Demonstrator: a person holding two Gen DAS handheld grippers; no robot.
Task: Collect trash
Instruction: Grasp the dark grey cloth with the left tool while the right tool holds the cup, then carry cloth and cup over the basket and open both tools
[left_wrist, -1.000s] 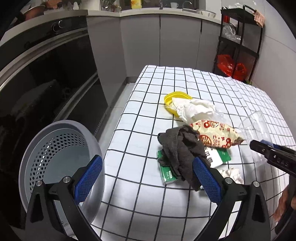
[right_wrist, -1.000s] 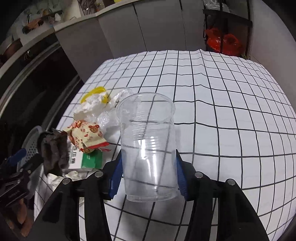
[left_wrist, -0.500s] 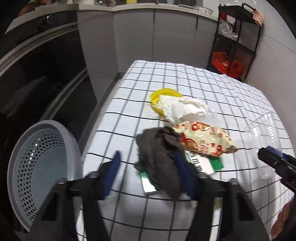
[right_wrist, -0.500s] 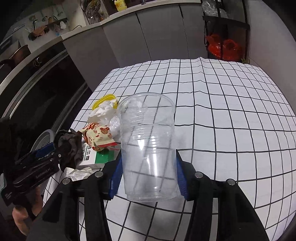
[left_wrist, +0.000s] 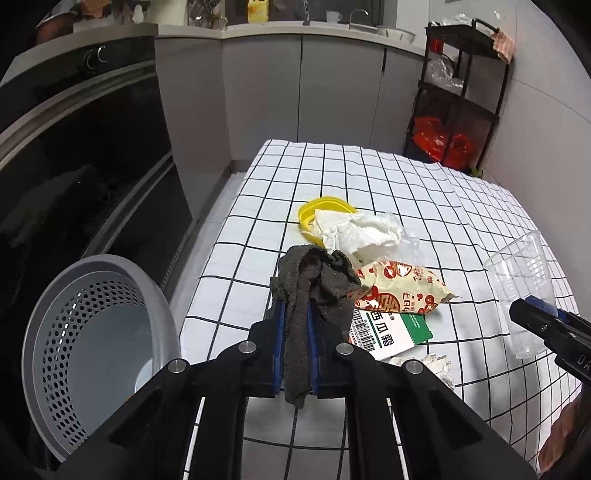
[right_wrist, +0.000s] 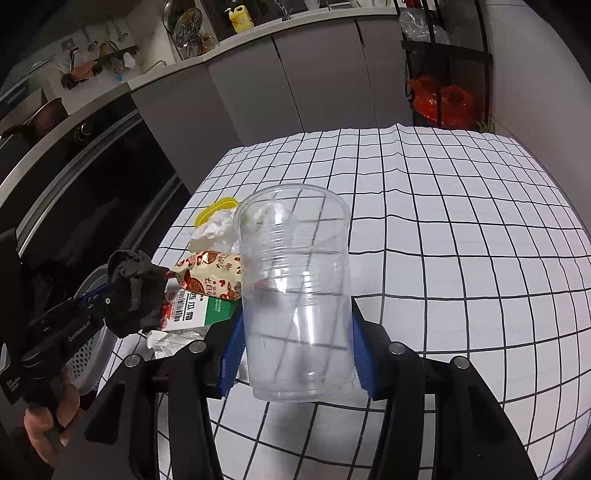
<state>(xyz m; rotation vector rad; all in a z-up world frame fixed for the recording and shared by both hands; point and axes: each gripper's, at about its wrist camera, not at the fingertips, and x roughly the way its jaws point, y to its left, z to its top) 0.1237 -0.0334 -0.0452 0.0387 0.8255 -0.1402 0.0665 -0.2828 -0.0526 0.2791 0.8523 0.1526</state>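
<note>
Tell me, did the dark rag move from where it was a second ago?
Yes. The dark rag lay on the green box before; now the left gripper has pinched it and lifted it up off the box.

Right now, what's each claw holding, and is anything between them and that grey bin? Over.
Left gripper shut on dark rag, lifted off table. Right gripper shut on clear plastic cup. Grey bin open at left, path unobstructed.
</note>
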